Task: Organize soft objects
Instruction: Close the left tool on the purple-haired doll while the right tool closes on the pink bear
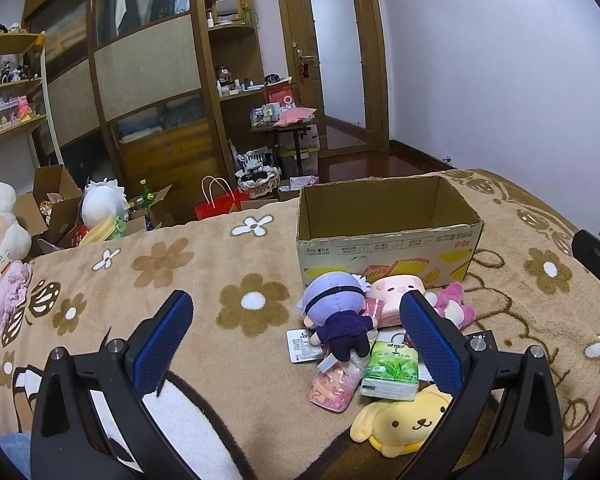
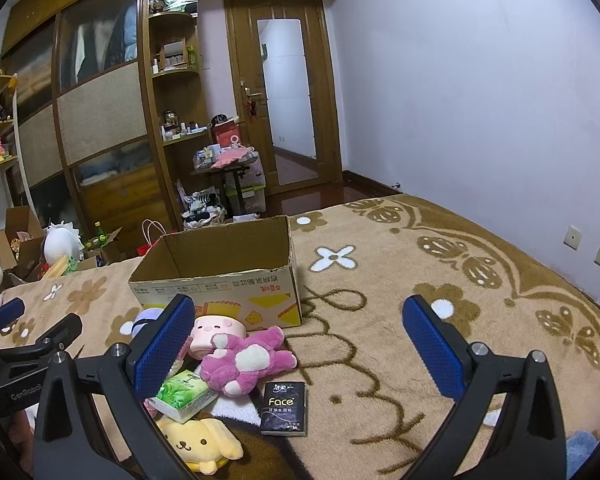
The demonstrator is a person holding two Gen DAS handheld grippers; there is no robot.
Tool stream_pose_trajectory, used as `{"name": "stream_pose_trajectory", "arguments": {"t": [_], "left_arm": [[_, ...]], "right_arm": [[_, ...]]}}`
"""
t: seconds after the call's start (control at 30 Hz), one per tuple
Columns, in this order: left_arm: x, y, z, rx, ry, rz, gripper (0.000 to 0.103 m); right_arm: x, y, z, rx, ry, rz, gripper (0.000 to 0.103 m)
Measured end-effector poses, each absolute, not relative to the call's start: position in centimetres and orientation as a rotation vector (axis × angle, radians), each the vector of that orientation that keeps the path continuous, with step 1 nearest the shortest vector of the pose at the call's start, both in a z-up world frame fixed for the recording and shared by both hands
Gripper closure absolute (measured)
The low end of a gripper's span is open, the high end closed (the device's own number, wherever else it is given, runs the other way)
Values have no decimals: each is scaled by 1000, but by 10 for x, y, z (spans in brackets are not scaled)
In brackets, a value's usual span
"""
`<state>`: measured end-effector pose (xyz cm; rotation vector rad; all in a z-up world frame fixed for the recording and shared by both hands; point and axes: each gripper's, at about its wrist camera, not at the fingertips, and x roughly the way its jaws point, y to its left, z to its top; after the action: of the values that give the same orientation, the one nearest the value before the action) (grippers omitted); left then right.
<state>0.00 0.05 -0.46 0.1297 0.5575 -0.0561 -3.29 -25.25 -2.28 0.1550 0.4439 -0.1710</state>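
Note:
An open cardboard box [image 1: 388, 236] stands on the bed; it also shows in the right wrist view [image 2: 220, 280]. In front of it lie a purple-haired doll [image 1: 336, 312], a pink pig plush [image 1: 392, 300], a magenta bear plush [image 2: 244, 360], a green tissue pack [image 1: 392, 370], a pink packet [image 1: 334, 386], a yellow dog plush [image 1: 400, 424] and a black tissue pack [image 2: 284, 408]. My left gripper [image 1: 296, 340] is open and empty, low over the blanket left of the pile. My right gripper [image 2: 296, 340] is open and empty above the pile's right side.
The bed carries a tan flower-patterned blanket [image 1: 160, 264]. A wardrobe, shelves and a door stand beyond the bed. Boxes, bags and a white plush [image 1: 100, 204] crowd the floor at the left. A wall with sockets [image 2: 572, 238] runs along the right.

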Motion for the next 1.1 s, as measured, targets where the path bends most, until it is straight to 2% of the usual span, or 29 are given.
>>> {"name": "stream_pose_trajectory", "arguments": {"t": [0.63,1.1], "left_arm": [[39,-8,-1,142,677,-8,1],[80,-13,-27,107,748,-13,1]], "right_arm": [[-4,-255,-27,190,481,-122,0],[42,-256,-50,237,517,-75,0]]}}
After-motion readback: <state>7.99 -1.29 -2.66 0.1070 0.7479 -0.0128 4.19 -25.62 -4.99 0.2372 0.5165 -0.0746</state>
